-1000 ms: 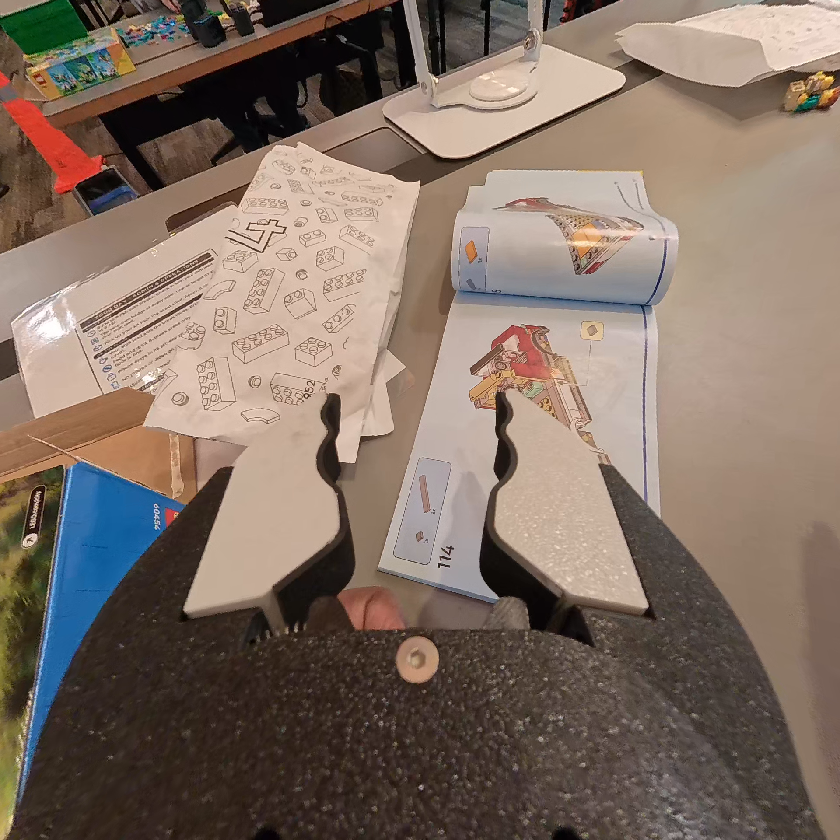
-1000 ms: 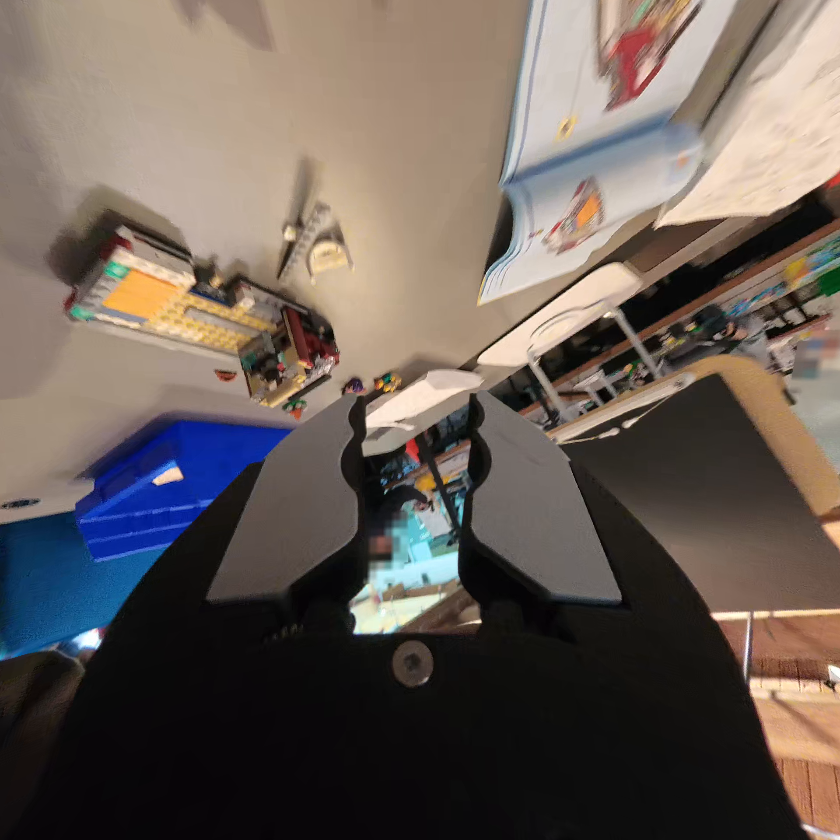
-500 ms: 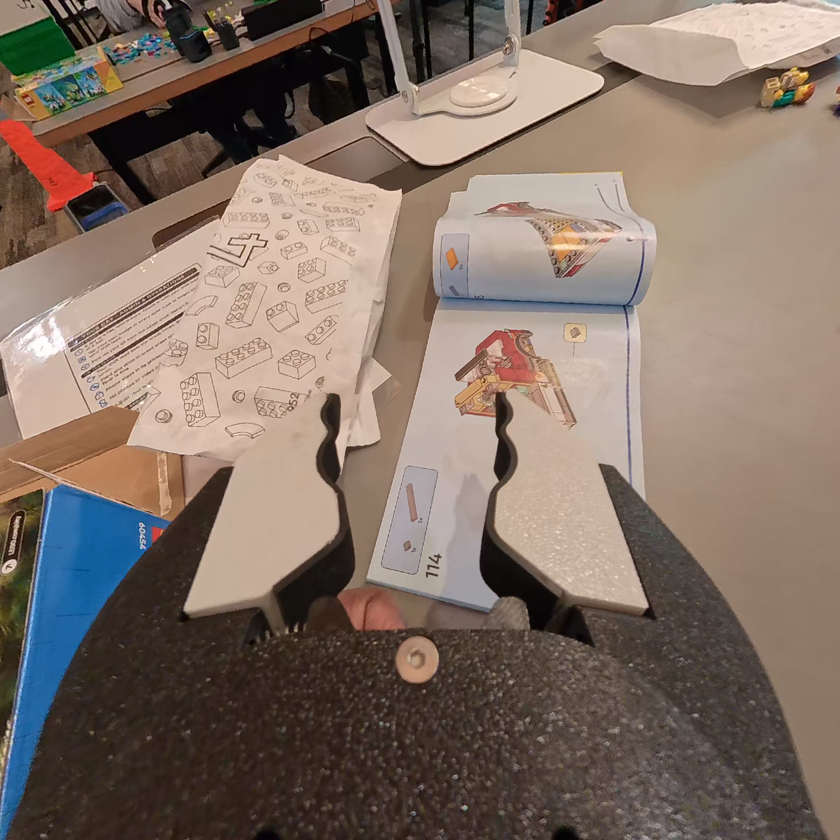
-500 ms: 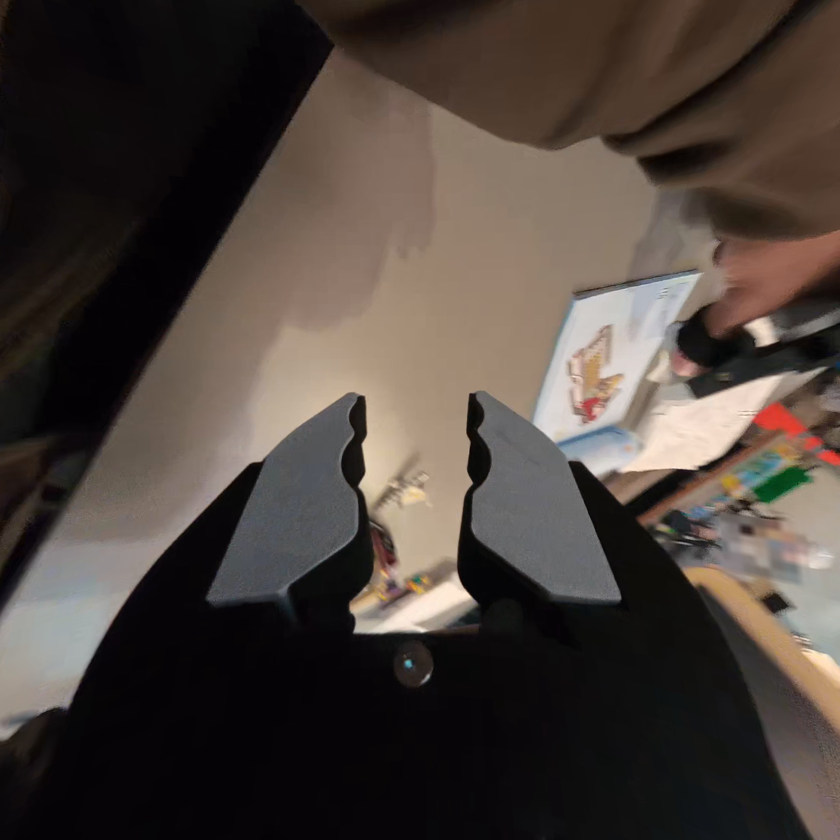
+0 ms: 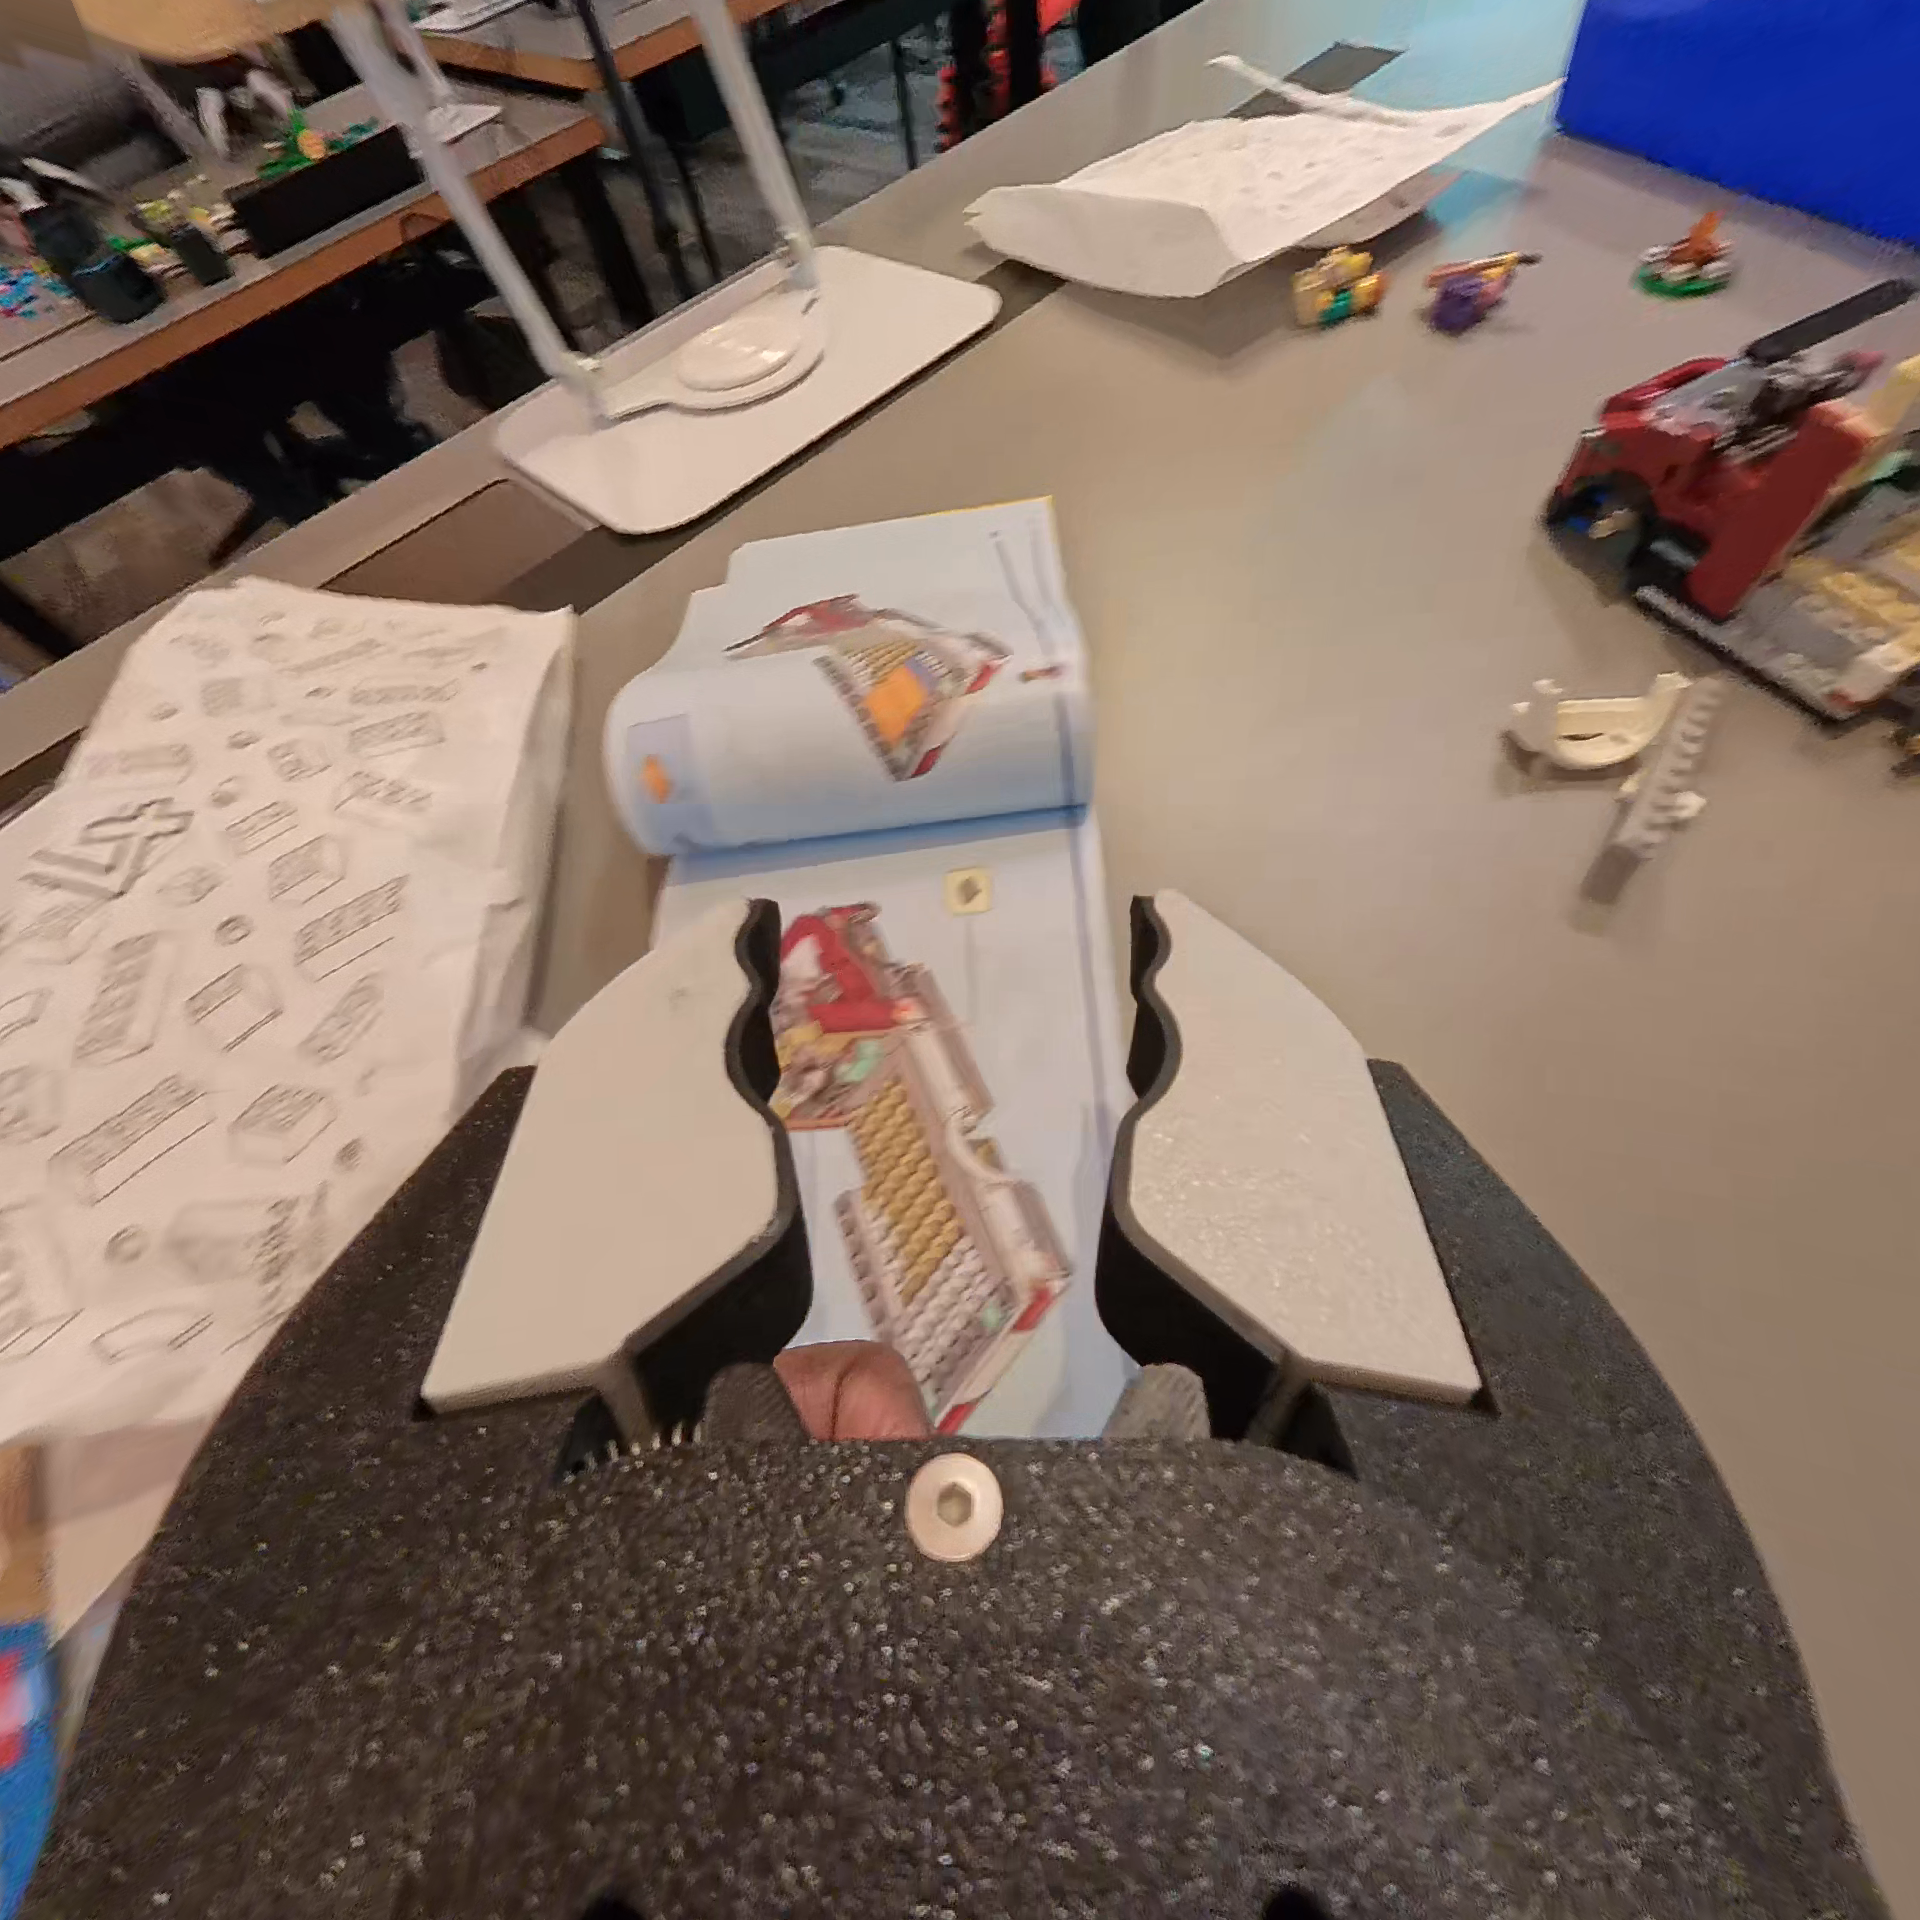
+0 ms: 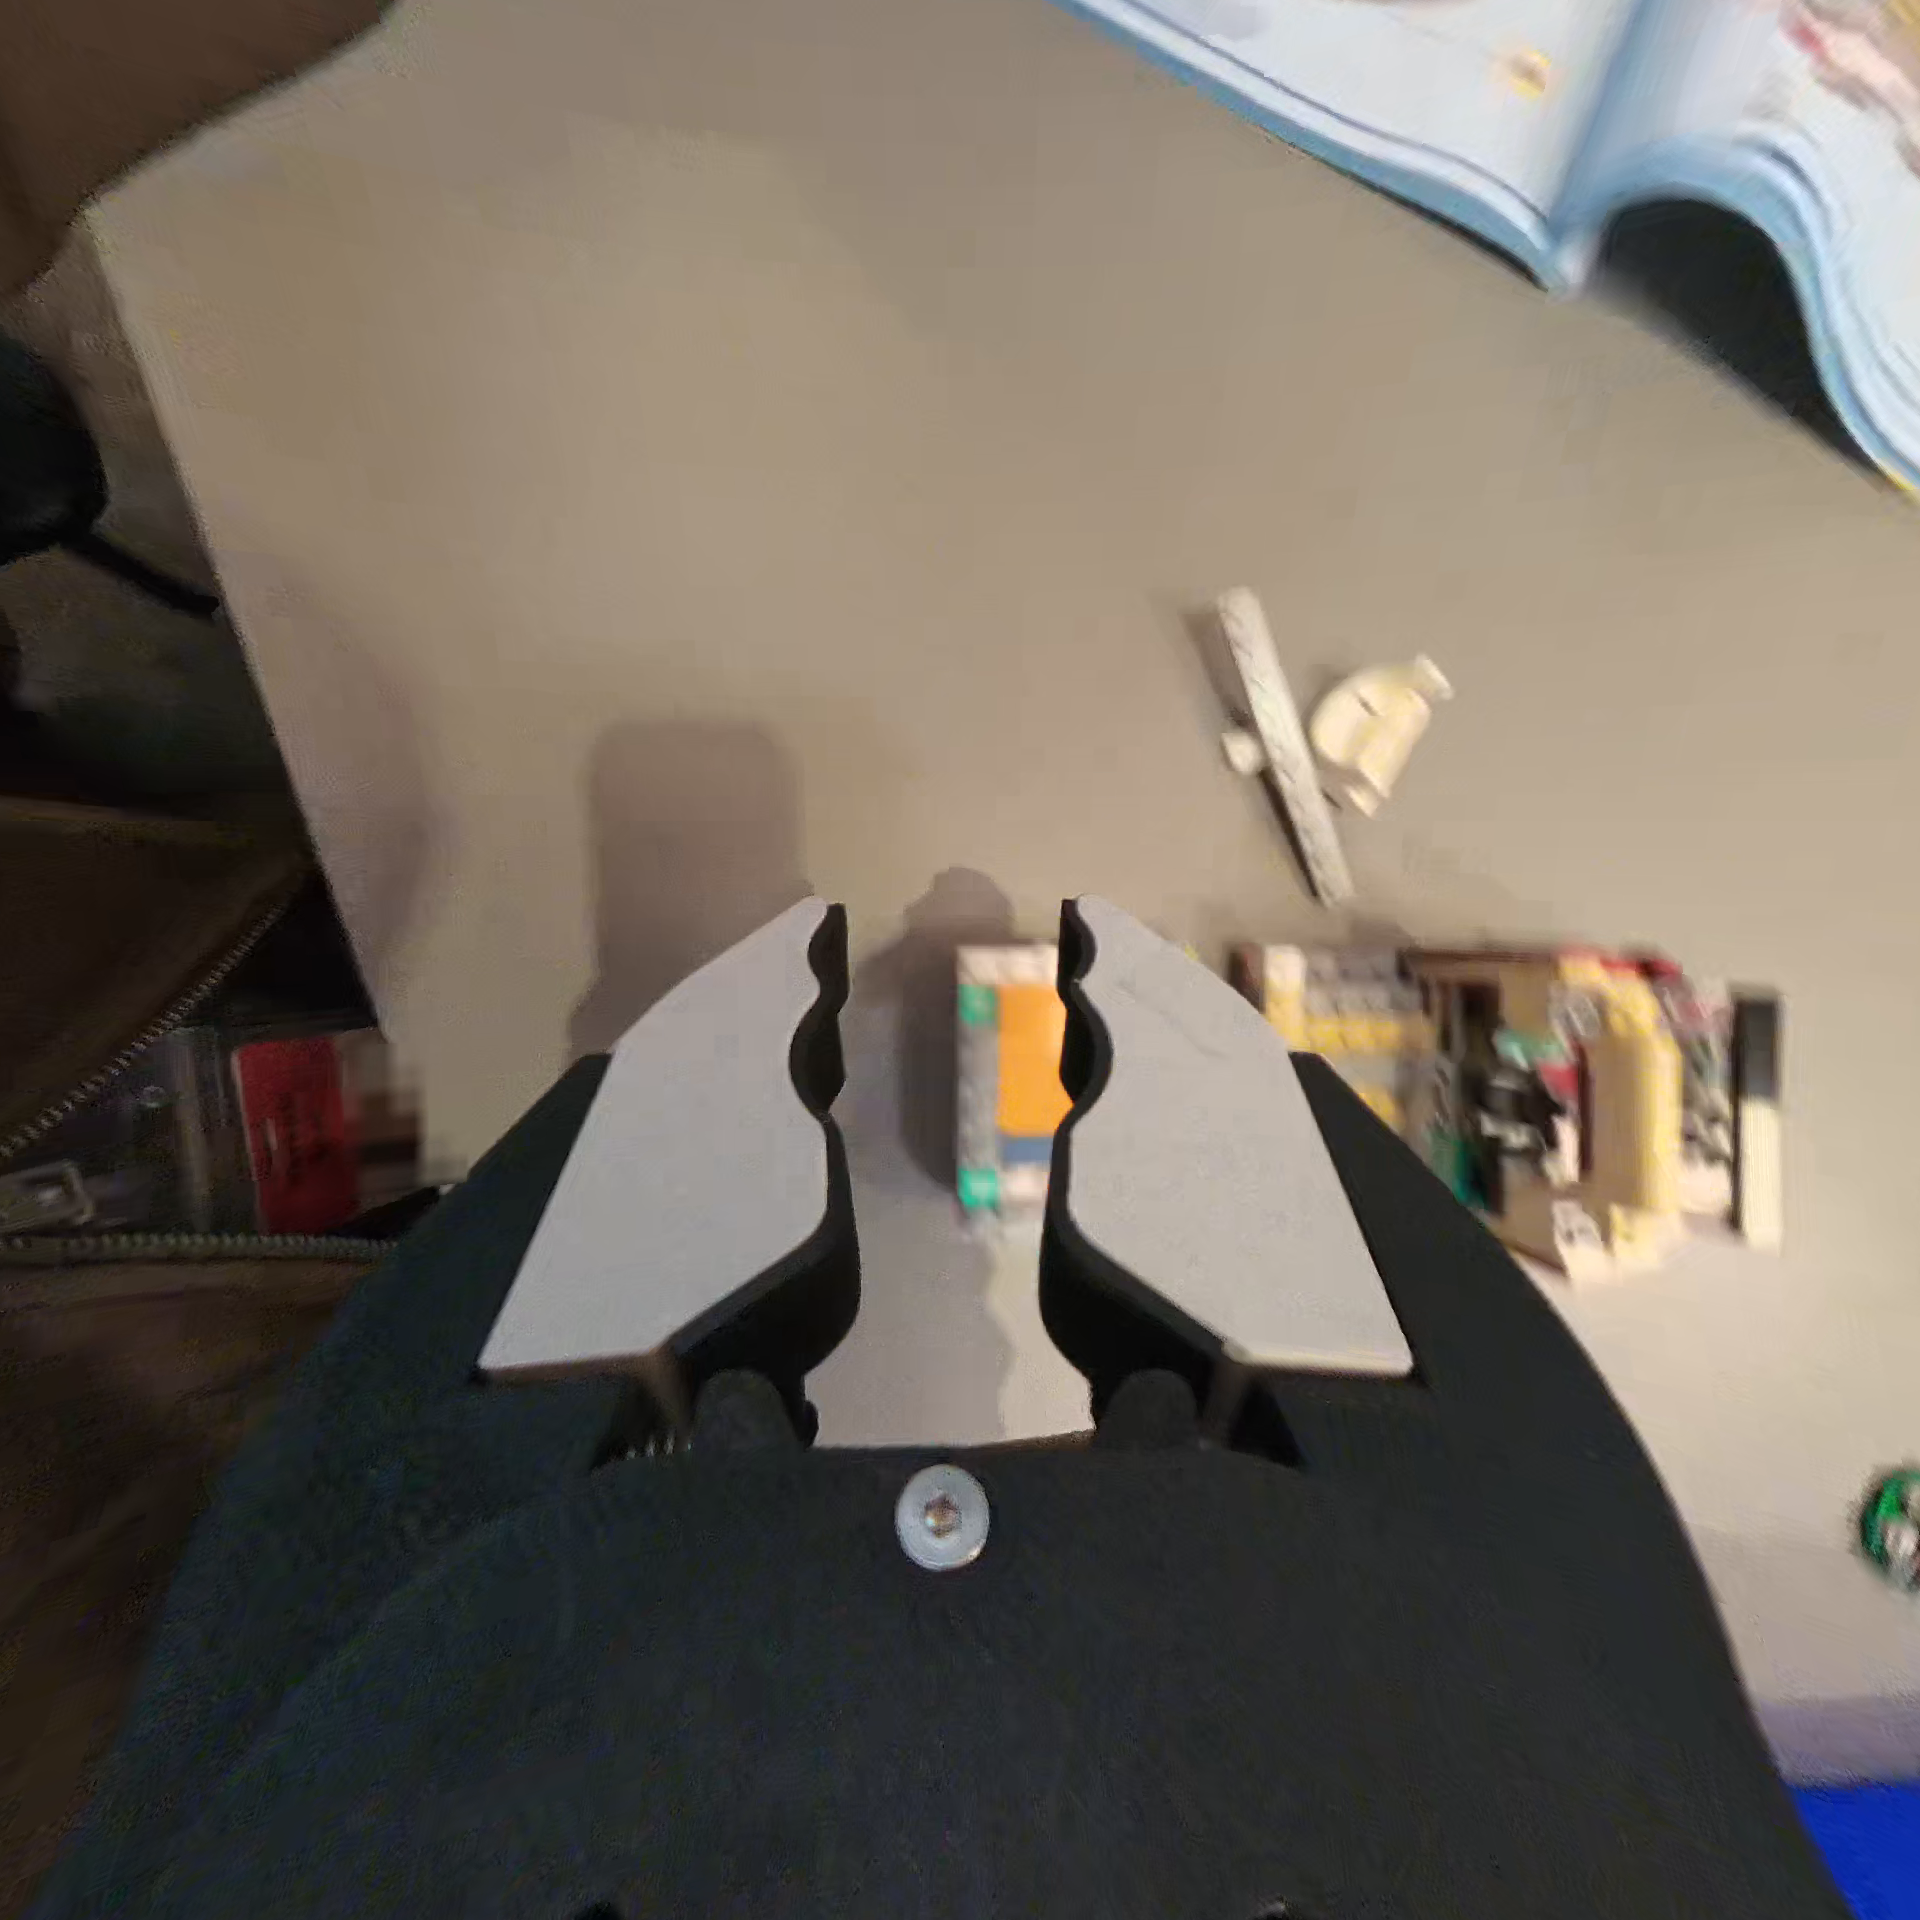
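Your left gripper (image 5: 954, 925) hung over the open booklet (image 5: 904, 727) on the grey surface (image 5: 1299, 582), fingers wide and bare; your right gripper (image 6: 954, 925) hovered above the brick model (image 6: 1496, 1091), fingers narrower and bare, a white piece (image 6: 1371, 732) and grey strip (image 6: 1283, 748) lying near

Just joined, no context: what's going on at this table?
A person holds two handheld claws over a grey table; both are open and grip nothing. The left claw hovers above an open brick-building instruction booklet, beside a printed paper bag. The right claw hovers near the orange-panelled end of a partly built brick model, with loose pale pieces nearby.
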Demonstrator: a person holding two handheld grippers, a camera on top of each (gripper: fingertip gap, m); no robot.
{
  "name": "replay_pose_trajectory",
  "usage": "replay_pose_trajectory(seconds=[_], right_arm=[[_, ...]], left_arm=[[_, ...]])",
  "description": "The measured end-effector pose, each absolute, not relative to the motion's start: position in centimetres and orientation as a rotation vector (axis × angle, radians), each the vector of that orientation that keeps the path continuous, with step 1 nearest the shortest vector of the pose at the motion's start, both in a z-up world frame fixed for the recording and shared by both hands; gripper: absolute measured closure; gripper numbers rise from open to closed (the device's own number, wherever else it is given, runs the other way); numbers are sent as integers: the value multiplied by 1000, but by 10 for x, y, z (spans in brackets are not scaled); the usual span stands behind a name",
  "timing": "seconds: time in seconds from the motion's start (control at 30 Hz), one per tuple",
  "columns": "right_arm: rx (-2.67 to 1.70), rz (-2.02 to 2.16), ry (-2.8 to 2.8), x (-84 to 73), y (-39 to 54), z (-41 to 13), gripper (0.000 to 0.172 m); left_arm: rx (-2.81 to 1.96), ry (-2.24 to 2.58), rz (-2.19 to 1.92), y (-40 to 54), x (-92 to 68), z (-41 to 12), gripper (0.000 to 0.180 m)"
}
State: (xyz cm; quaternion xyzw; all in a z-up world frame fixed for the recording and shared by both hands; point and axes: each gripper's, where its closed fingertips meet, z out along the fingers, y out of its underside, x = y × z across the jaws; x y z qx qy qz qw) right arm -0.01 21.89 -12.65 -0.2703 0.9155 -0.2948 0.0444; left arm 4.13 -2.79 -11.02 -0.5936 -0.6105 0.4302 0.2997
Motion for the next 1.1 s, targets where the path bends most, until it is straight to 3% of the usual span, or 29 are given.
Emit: replay_pose_trajectory(seconds=[0.2, 0.47, 0.87, 1.1], right_arm=[[-595, -1020, 2666, -45, 230, -129, 128], [-645, -1052, 2556, -33, 234, -145, 123], [-667, -1033, 2570, -30, 238, -158, 133], [-691, -1030, 2571, -30, 238, -158, 137]], left_arm=[[-1729, -1342, 820, 72, 1, -118, 114], [-1906, -1008, 368, 208, -21, -137, 114], [-2075, -895, 284, 240, -24, -153, 134], [-2108, -879, 322, 242, -26, -158, 136]])
